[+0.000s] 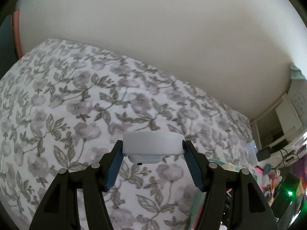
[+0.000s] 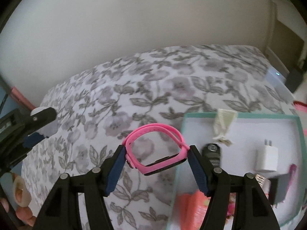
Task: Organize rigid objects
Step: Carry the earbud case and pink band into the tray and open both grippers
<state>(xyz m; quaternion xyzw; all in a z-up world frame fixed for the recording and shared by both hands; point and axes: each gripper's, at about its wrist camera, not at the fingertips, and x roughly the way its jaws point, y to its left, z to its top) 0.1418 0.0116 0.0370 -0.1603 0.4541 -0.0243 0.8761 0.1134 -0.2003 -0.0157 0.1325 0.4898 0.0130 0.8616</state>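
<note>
Dim, soft, blurred fisheye edges

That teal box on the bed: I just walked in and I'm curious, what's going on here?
A person is tidying small items with a handheld gripper in each hand. The left gripper is clamped on a white round gadget, held above the floral bedspread. The right gripper grips a pink watch beside the teal box, which already holds a white charger and other small things.

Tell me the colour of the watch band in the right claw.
Pink watch band; clearest in the right wrist view.
</note>
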